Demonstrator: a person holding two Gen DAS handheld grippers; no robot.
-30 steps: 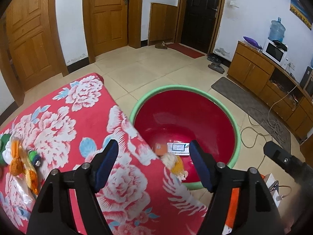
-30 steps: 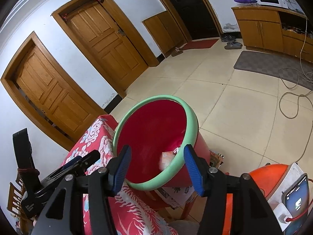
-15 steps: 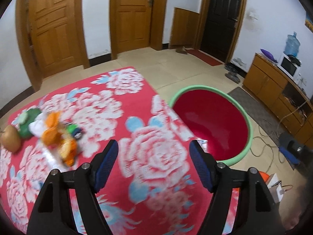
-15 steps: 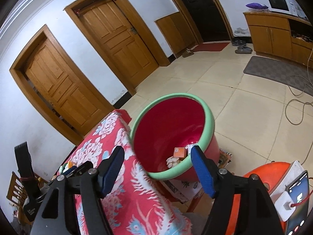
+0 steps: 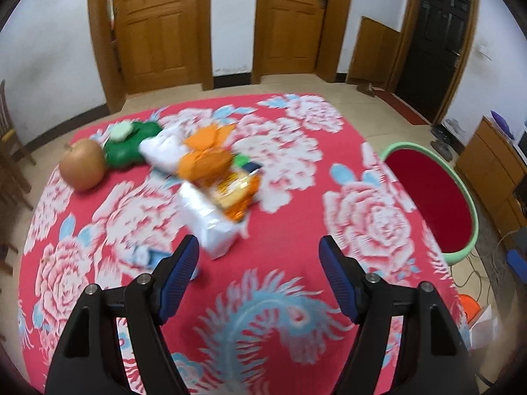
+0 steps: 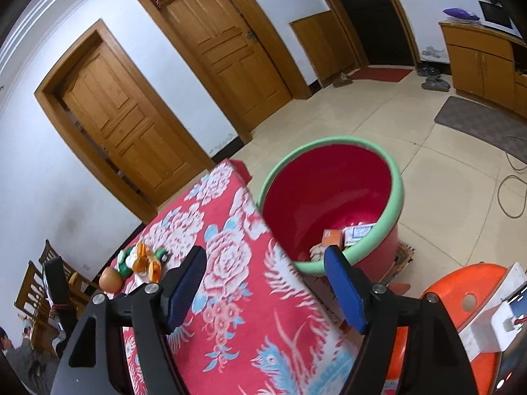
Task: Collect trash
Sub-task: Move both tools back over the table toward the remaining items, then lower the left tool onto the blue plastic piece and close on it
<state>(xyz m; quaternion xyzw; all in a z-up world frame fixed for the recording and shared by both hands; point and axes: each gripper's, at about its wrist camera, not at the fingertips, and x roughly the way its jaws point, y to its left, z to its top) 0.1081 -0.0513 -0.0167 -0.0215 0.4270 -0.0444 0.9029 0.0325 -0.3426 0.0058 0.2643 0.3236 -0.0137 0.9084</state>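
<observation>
Worktop (image 5: 290, 289) in floral red cloth is carrying the trash pile (image 5: 214, 177) mid-surface, near an onion (image 5: 82, 164). Red bin (image 6: 332, 204) is sitting beside its edge, holding scraps. Left hand-held gripper (image 5: 258, 263) and right hand-held gripper (image 6: 265, 273) are both hanging spread apart, gripping nothing.

Bare cloth (image 5: 270, 263) before white packet (image 5: 210, 220) — unobstructed

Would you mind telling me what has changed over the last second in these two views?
The left gripper swung from over the tub back across the table, and now faces the trash pile, empty and open. The right gripper shifted slightly, still open, aimed at the tub's near rim. Nothing was grasped or released; the tub's contents and the pile stayed put.
</observation>
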